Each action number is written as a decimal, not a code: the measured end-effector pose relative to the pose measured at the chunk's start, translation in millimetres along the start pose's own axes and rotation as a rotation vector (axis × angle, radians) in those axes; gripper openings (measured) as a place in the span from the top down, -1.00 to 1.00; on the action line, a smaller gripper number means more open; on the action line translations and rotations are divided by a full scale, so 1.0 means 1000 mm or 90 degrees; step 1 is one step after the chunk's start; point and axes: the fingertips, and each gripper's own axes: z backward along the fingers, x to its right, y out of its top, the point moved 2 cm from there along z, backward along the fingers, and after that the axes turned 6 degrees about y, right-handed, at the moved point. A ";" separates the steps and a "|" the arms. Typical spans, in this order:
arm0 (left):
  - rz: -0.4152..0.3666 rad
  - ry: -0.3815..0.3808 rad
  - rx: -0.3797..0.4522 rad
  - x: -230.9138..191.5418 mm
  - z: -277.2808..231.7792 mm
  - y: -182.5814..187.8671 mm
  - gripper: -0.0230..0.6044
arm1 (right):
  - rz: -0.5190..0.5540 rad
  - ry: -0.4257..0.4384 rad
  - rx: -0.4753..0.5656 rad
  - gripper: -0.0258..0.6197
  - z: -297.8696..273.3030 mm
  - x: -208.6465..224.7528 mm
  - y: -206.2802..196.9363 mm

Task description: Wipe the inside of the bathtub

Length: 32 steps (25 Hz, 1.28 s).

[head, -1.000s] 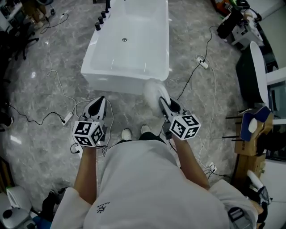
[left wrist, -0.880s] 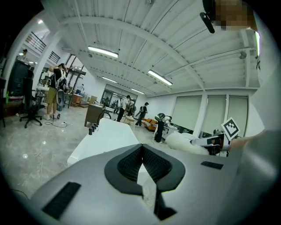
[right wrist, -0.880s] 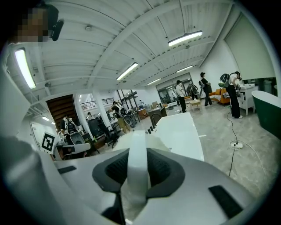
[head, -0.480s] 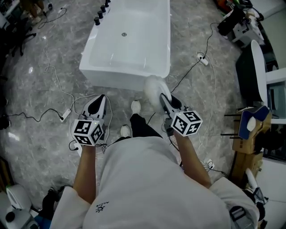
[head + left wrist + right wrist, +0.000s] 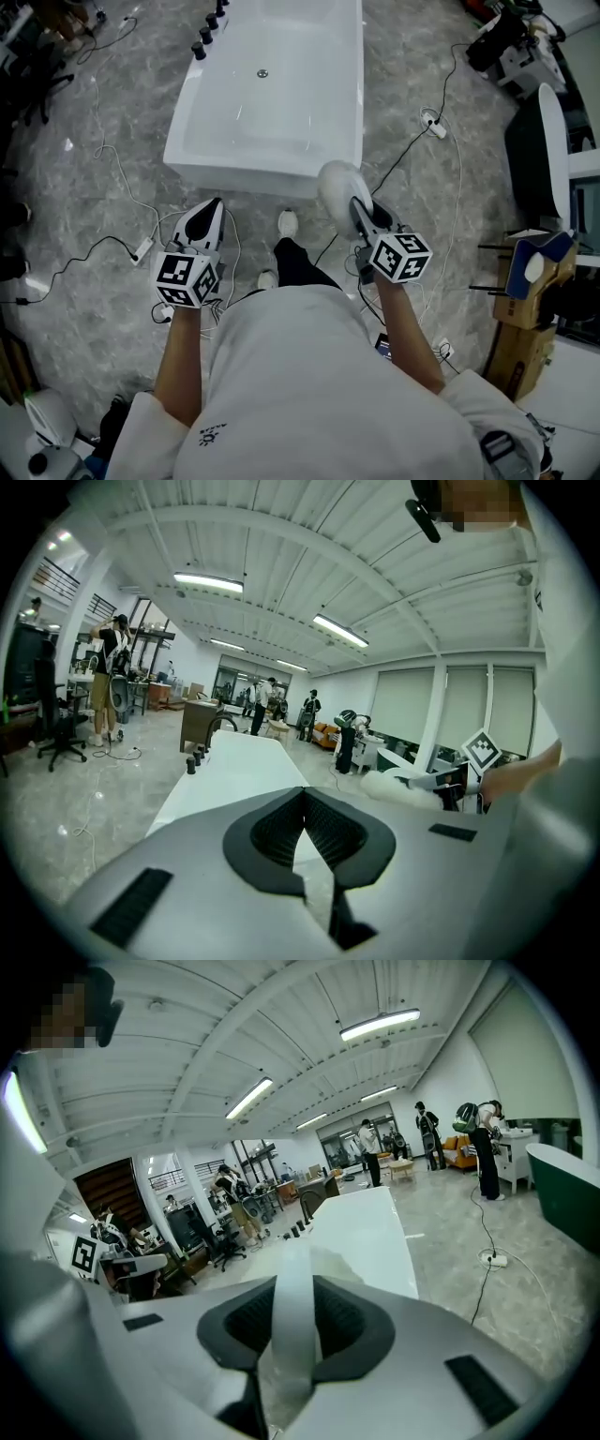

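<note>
We face the glossy white bathtub (image 5: 267,94), its length running away from us.
The right gripper (image 5: 361,214) fingers clamp a fluffy duster (image 5: 336,186); the left gripper (image 5: 207,214) fingers touch.

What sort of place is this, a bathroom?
Likely an open lab or workshop hall, not a bathroom: the bathtub stands alone on the floor among loose cables, with an office chair and people nearby.

The left forearm (image 5: 180,361) and right forearm (image 5: 405,328) reach forward, apart, on either side of the body. The left gripper (image 5: 208,214) points ahead, jaws closed together with nothing between them. The right gripper (image 5: 361,211) angles slightly inward, jaws clamped on a flat white wiper handle (image 5: 286,1307).
</note>
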 end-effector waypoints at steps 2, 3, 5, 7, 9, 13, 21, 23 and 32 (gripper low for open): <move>-0.004 -0.001 -0.010 -0.001 -0.020 0.005 0.89 | -0.003 -0.005 -0.004 0.62 -0.008 0.019 0.008; -0.004 -0.001 -0.015 -0.002 -0.030 0.007 0.89 | -0.005 -0.005 -0.005 0.62 -0.013 0.027 0.012; -0.004 -0.001 -0.025 -0.004 -0.053 0.013 0.89 | -0.009 -0.003 -0.008 0.62 -0.026 0.043 0.021; -0.004 0.001 -0.033 -0.005 -0.073 0.020 0.89 | -0.013 0.002 -0.016 0.62 -0.040 0.057 0.030; -0.007 0.003 -0.038 -0.006 -0.094 0.029 0.89 | -0.015 0.009 -0.022 0.62 -0.054 0.069 0.040; -0.021 -0.002 -0.054 -0.004 -0.138 0.038 0.89 | -0.022 0.022 -0.033 0.62 -0.079 0.092 0.055; -0.026 -0.020 -0.081 0.005 -0.209 0.048 0.89 | -0.028 0.059 -0.064 0.62 -0.119 0.124 0.070; -0.030 -0.017 -0.093 0.004 -0.219 0.047 0.89 | -0.027 0.061 -0.072 0.62 -0.127 0.131 0.071; -0.039 -0.041 -0.132 -0.001 -0.254 0.037 0.89 | -0.074 0.019 -0.146 0.62 -0.148 0.173 0.044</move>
